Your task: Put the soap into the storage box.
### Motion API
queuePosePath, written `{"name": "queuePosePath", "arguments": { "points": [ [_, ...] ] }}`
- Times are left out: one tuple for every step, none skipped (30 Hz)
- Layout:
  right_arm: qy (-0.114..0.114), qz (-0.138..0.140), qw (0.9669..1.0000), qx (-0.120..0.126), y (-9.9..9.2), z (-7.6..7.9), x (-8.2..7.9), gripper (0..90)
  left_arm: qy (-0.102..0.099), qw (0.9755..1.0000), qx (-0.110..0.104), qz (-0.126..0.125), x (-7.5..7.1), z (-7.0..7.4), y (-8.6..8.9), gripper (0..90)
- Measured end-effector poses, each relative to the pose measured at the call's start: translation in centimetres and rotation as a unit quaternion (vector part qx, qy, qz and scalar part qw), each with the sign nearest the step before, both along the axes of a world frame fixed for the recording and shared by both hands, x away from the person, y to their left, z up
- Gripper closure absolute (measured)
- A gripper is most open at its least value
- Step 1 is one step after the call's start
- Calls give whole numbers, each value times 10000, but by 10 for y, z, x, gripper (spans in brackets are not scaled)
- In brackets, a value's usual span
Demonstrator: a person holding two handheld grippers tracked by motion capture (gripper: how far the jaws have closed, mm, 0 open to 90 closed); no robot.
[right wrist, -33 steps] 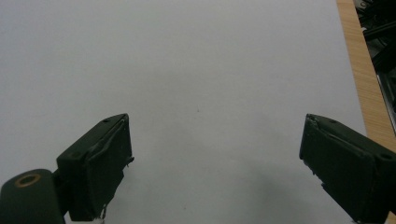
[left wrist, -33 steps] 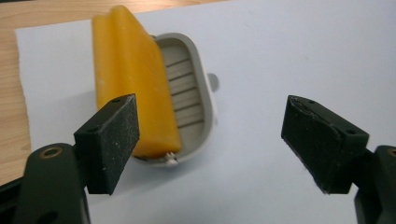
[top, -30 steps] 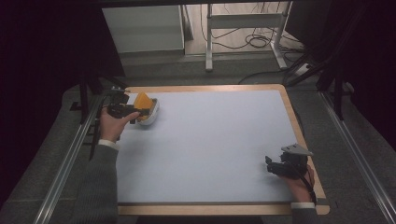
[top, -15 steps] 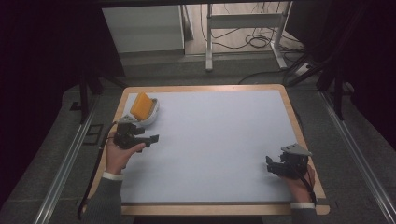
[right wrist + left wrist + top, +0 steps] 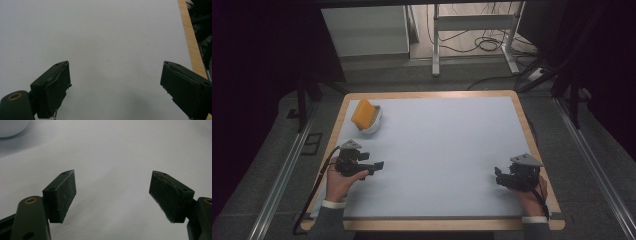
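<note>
Noted left gripper low over the table, jaws spread wide with nothing between them. Confirmed in the left gripper view: bare white surface between the pads and ahead of them.

Noted right gripper in like state: jaws wide apart, empty, plain sheet ahead in the right gripper view, with the wooden edge strip beyond the right-hand jaw.

Located orange sponge propped on edge, tilted, inside white bowl. Well apart from the left jaws and off to their side, not in line with them. Bowl glimpsed far beyond and outside the left-hand jaw.

Judged reasons:
- Probably leaning on the bowl wall because too broad to lie flat inside, hence standing proud of the rim.
- Both grippers held near the person's edge, apart from each other, open and idle: reads as a parked, hands-off posture, with no grip needed since the bowl carries the sponge.

If regrasped: would need swinging the left jaws round toward the bowl and straddling the sponge's flat faces above the rim. Risk of nudging a light bowl sideways.
</note>
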State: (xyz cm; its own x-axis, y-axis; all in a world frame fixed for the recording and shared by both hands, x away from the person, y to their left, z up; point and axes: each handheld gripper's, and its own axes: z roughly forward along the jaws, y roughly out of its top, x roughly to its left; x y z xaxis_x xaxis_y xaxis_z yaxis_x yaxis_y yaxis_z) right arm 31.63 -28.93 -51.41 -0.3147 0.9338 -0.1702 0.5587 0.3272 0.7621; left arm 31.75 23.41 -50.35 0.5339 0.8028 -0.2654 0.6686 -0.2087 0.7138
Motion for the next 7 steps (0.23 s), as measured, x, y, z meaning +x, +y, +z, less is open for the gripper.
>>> {"name": "queuePosePath", "arguments": {
  "points": [
    [3, 10, 10000, -6, 0, 0, 0, 92, 11, 10000, 18, -19, 0, -1, -1, 221],
    [-2, 17, 10000, -2, 1, 0, 0, 92, 32, 10000, 61, -68, 1, -2, -1, 219],
    [-8, 26, 10000, -8, 1, 0, 0, 92, 50, 9999, 91, -87, 1, -3, -2, 217],
    [-16, 31, 10000, -17, 1, 0, 0, 92, 54, 9999, 112, -74, 2, -4, -3, 217],
    [-4, 31, 10000, -14, 2, 0, 0, 92, 73, 9999, 139, -46, 2, -4, -4, 217],
    [0, 42, 10000, -28, 2, -1, 1, 92, 82, 9999, 135, -60, 2, -4, -4, 217],
    [6, 49, 10000, -37, 2, -1, 1, 91, 77, 9999, 118, -87, 2, -4, -5, 216]
  ]
}}
